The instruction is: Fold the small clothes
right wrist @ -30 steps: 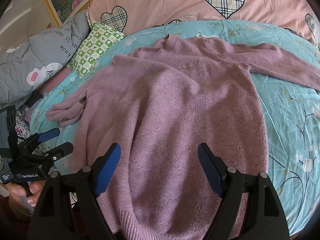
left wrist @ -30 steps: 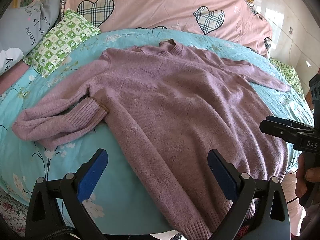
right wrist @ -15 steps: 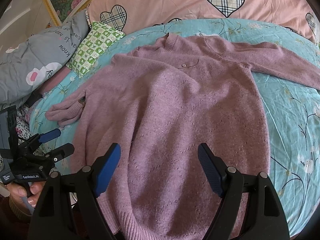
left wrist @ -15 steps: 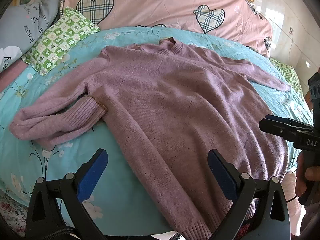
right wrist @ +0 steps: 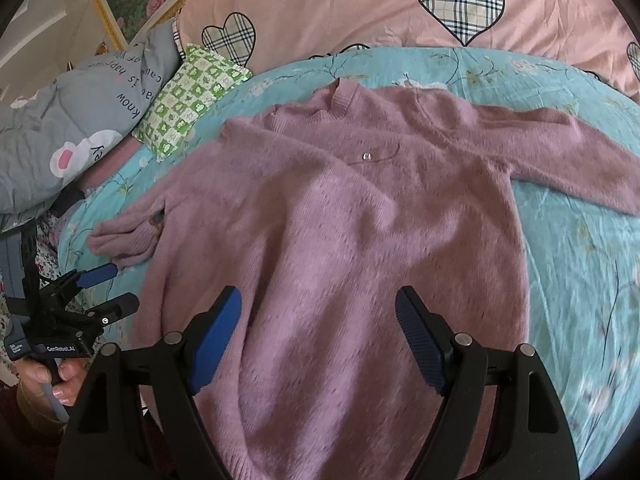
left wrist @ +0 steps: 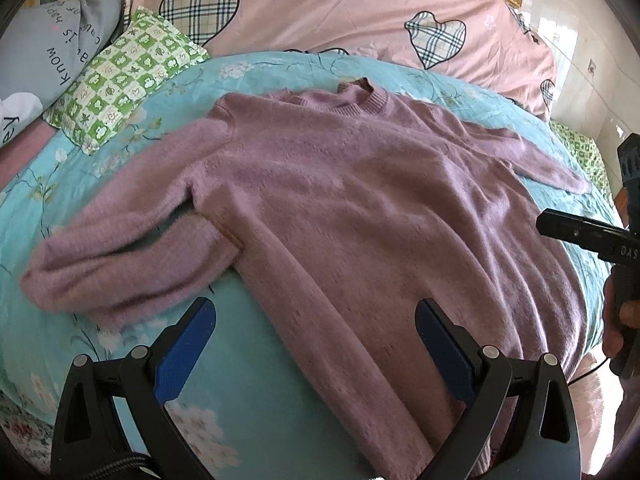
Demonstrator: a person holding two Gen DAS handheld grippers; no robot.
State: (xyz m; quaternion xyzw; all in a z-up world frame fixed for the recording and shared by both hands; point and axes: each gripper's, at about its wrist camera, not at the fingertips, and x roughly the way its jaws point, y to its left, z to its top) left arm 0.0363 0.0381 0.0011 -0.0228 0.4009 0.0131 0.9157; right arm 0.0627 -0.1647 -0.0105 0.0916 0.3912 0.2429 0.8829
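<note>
In the left wrist view, the left gripper (left wrist: 314,334) stood with its jaws spread wide and nothing between them, hovering over the near edge of the bed. A pink sweater (left wrist: 360,216) lay face up on the blue flowered sheet (left wrist: 256,384), spread ahead of the jaws, its lower side edge running down between them toward the right finger. Beyond the left finger, one sleeve (left wrist: 120,256) lay doubled back on itself, its cuff tucked against the body of the sweater. The other sleeve stretched away far to the right. Farther ahead lay a green checked pillow (left wrist: 128,76) to the left, and a pink quilt with plaid hearts (left wrist: 340,4) across the back. The right gripper (left wrist: 576,234) showed at the right edge, side-on, over the sweater's far side. In the right wrist view, the right gripper (right wrist: 318,330) was likewise wide open and held nothing, poised above the lower body of the sweater (right wrist: 340,240), which filled the space between and ahead of the jaws. The straight sleeve (right wrist: 560,156) reached off to the right beyond the right finger. Off to the left, the left gripper (right wrist: 108,290) was held in a hand (right wrist: 52,380) near the folded sleeve, its fingers parted.
</note>
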